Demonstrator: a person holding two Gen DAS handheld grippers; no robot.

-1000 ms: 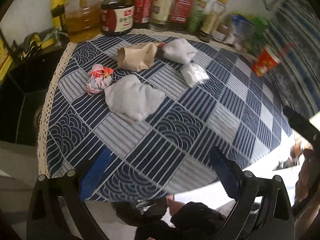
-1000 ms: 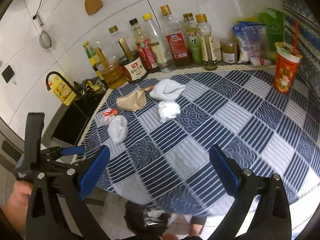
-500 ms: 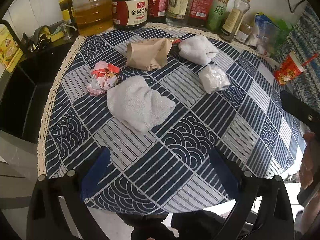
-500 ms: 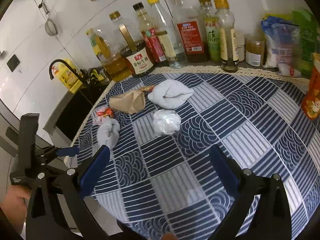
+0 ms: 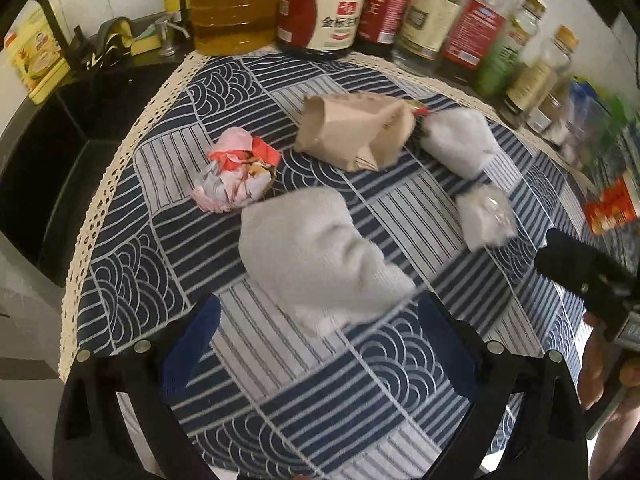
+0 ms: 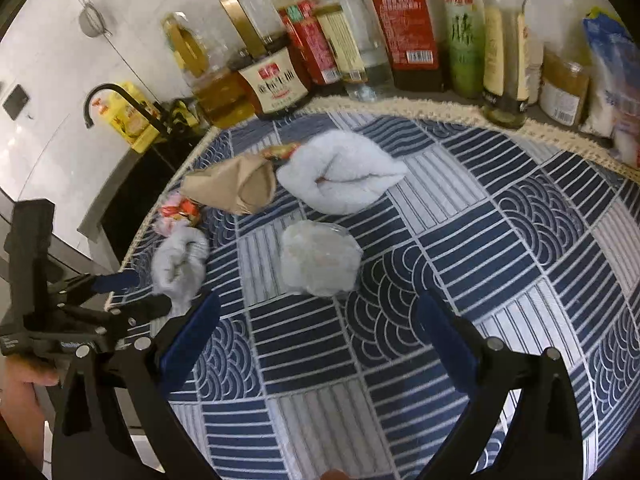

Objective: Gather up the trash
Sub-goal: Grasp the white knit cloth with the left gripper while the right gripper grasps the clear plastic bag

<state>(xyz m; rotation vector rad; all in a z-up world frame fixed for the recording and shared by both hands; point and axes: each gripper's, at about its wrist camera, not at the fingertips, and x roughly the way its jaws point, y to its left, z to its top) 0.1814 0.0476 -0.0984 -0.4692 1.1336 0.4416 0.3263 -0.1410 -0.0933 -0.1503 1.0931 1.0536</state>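
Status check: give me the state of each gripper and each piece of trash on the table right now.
Left gripper: open, empty.
Right gripper: open, empty.
Near white tissue: crumpled, on cloth.
Red-white wrapper: balled up.
Brown paper bag: crushed, lying flat.
Far white tissue: crumpled.
Clear plastic wad: scrunched.

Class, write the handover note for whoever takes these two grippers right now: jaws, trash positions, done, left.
Left gripper: open, empty, aimed at the near white wad.
Right gripper: open, empty, facing the crumpled clear plastic.
On the tablecloth: red-and-white wrapper, brown paper bag, far white wad.
Done: nothing gripped.
Left: all five pieces.
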